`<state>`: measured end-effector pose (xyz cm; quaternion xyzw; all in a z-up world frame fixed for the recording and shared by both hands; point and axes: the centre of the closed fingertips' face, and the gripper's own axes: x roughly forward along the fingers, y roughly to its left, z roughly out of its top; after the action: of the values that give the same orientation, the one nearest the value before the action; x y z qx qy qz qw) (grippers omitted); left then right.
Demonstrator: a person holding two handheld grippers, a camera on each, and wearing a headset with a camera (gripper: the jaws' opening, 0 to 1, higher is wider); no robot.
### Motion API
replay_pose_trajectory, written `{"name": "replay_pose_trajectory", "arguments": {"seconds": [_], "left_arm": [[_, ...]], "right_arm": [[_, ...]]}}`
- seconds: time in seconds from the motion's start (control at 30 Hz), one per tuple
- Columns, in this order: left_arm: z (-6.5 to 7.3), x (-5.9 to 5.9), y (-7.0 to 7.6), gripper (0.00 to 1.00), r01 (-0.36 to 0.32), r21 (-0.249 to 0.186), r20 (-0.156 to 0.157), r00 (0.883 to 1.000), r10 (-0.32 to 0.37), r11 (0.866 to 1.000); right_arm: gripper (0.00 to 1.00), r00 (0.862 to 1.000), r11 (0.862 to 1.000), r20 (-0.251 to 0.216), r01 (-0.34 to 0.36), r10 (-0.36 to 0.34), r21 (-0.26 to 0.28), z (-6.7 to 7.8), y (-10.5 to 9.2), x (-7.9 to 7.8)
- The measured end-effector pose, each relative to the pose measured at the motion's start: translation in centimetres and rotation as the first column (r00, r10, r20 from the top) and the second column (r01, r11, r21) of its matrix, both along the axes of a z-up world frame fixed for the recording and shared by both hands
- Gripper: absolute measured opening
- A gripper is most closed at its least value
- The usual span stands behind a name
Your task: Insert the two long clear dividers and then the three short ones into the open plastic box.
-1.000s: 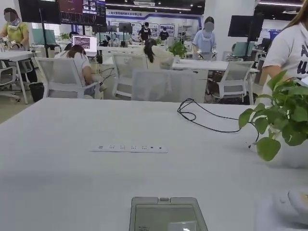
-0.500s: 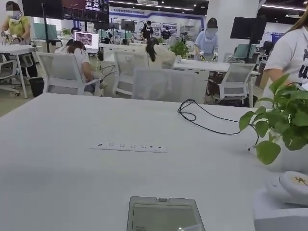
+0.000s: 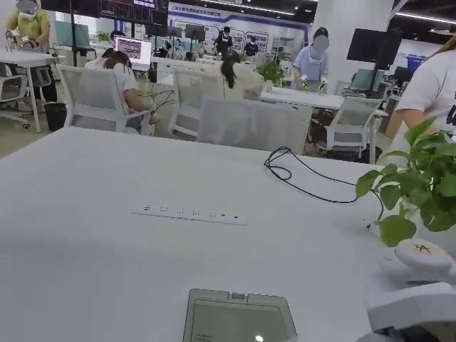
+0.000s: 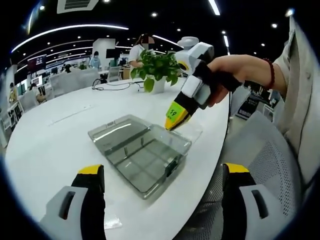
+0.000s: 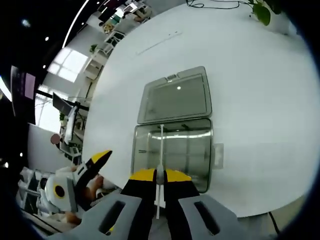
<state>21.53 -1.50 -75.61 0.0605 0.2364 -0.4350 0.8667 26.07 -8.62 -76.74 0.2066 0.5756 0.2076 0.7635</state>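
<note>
One clear divider [image 5: 161,150] is pinched edge-on between the pressed-together jaws of the right gripper [image 5: 160,176], reaching out over the middle of the open plastic box [image 5: 210,150]. Near the box, the left gripper [image 4: 162,170] hangs spread and empty. The box's inside looks otherwise bare, so this is probably the first of five, with four left. Whether it is a long or a short one, and whether it sits in the box's slots, is unclear. A faint clear piece [image 5: 218,155] lies just beside the box.
</note>
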Motion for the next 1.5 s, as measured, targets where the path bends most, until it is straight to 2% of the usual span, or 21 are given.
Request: {"name": "replay_pose_trajectory", "arguments": {"seconds": [0.13,0.33,0.47,0.57,0.83,1.07,1.5], "left_arm": [[0.3,0.2,-0.1,1.00,0.003,-0.011,0.018,1.000,-0.003,1.000],[0.2,0.5,-0.1,1.00,0.013,0.000,0.037,0.999,-0.013,1.000],[0.6,0.9,-0.2,1.00,0.000,-0.027,0.063,0.998,0.002,1.000],[0.6,1.2,0.0,1.00,-0.009,-0.016,0.082,0.997,0.011,1.000],[0.4,1.4,0.4,0.98,-0.017,0.003,0.086,0.996,0.016,1.000],[0.2,1.6,0.4,0.97,-0.019,0.007,0.083,0.996,0.018,1.000],[0.0,1.6,0.5,0.94,-0.018,0.011,0.076,0.997,0.018,1.000]], "right_arm": [[0.06,1.000,1.000,-0.020,0.001,-0.001,-0.018,-0.1,-0.4,0.2],[0.06,0.999,0.999,-0.048,-0.010,0.007,-0.052,-0.4,-0.7,0.7],[0.06,0.998,0.997,-0.062,-0.021,0.016,-0.072,-0.7,-0.9,1.0],[0.06,0.997,0.997,-0.079,-0.022,0.015,-0.080,-1.1,-1.0,1.6],[0.06,0.992,0.995,-0.124,-0.040,0.029,-0.091,-1.9,-1.0,2.0],[0.06,0.987,0.994,-0.159,-0.046,0.029,-0.104,-2.9,-1.4,1.8],[0.06,0.982,0.993,-0.187,-0.056,0.036,-0.106,-3.9,-1.1,1.6]]}}
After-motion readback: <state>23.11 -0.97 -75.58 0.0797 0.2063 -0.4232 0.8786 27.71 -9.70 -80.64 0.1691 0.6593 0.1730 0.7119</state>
